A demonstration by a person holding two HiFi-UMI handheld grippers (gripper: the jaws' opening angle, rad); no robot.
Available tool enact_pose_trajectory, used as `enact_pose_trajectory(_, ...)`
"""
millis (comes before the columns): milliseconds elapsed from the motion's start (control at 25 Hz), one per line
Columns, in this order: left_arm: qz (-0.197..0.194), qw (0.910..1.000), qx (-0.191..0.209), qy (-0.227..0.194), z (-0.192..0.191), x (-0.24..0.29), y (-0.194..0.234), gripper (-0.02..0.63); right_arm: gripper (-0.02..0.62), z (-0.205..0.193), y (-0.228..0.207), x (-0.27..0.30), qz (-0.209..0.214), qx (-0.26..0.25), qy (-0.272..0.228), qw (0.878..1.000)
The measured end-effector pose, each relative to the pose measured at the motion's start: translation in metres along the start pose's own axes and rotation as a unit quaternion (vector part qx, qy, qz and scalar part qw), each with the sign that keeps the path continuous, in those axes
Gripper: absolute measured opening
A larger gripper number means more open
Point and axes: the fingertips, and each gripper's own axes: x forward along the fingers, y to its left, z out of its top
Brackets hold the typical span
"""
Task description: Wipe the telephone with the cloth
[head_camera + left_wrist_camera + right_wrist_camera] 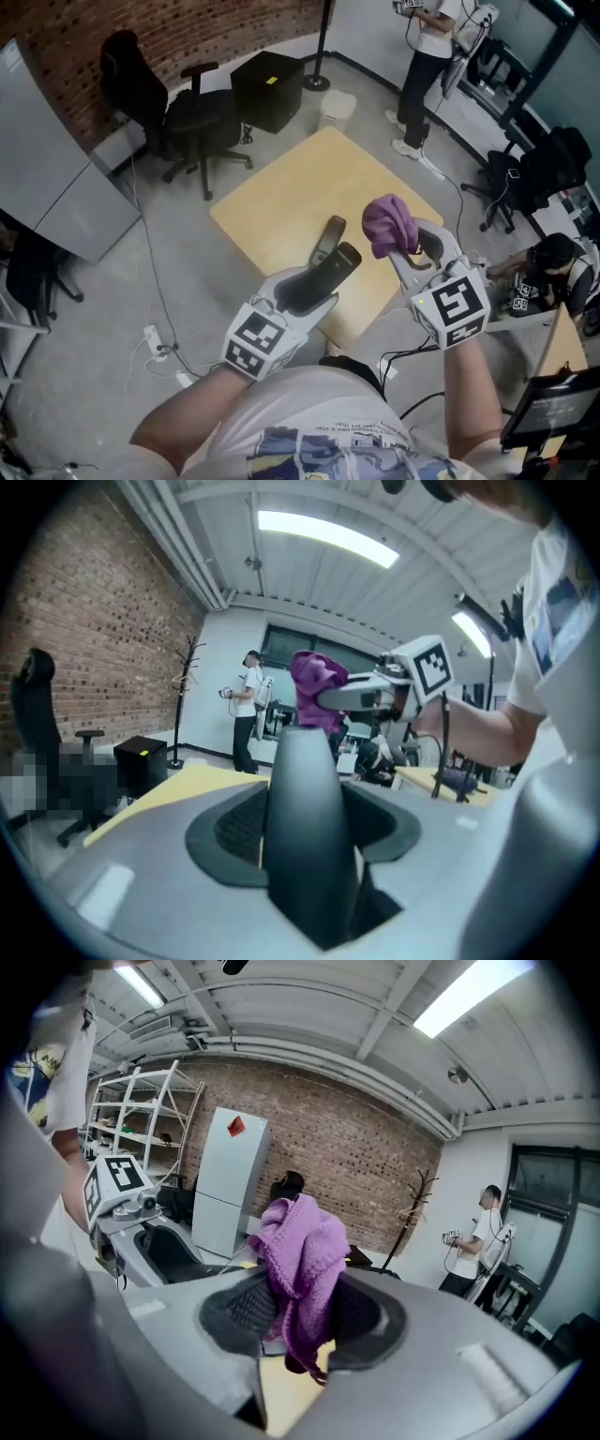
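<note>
We hold the left tongs pressed onto a black, tapered plastic telephone handset, which stands up between the jaws, raised above the square, light wooden bench. We hold the right tongs pinching a purple knitted cloth. The cloth bunches above the jaws and hangs down between them. It sits just beside the handset's far end, slightly apart from it. A dark grey oblong item lies on the bench beyond the handset.
</note>
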Motion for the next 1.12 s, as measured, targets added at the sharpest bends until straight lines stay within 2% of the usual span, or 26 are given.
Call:
enact_pose_trajectory(160, -0.020, 0.9949, -0.092, -0.034, 0.013, -0.008, 0.011, 0.258, 0.133, -0.003, 0.002, -0.008, -0.002, 0.037, -0.008, 0.999)
enact_pose_trajectory(280, -0.047, 0.9856, -0.151, -0.061, 0.022, -0.012, 0.015, 0.258, 0.133, -0.006, 0.009, -0.004, 0.005, 0.054, -0.011, 0.998)
enact_pose_trajectory(360, -0.072, 0.9715, -0.209, -0.086, 0.030, -0.010, 0.017, 0.258, 0.133, -0.009, 0.015, 0.001, 0.016, 0.061, -0.013, 0.998)
enact_pose_trajectory(520, -0.112, 0.9332, -0.316, -0.130, 0.048, -0.006, 0.026, 0.258, 0.133, -0.003, 0.028, 0.013, 0.044, 0.066, -0.020, 0.997)
enact_pose_trajectory(720, -0.134, 0.8977, -0.385, -0.166, 0.063, 0.008, 0.018, 0.258, 0.133, -0.006, 0.037, 0.004, 0.084, 0.069, -0.031, 0.994)
enact_pose_trajectory(840, -0.169, 0.8617, -0.434, -0.201, 0.073, 0.011, 0.015, 0.258, 0.132, -0.009, 0.046, 0.001, 0.104, 0.064, -0.036, 0.992)
enact_pose_trajectory(880, -0.177, 0.8538, -0.442, -0.210, 0.077, 0.011, 0.015, 0.258, 0.132, -0.009, 0.050, 0.001, 0.111, 0.061, -0.037, 0.991)
enact_pose_trajectory(920, -0.182, 0.8495, -0.445, -0.217, 0.080, 0.012, 0.016, 0.258, 0.132, -0.010, 0.054, 0.001, 0.118, 0.059, -0.038, 0.991)
enact_pose_trajectory(1120, -0.182, 0.8403, -0.453, -0.235, 0.095, 0.030, 0.022, 0.258, 0.132, -0.019, 0.054, -0.003, 0.150, 0.041, -0.041, 0.987)
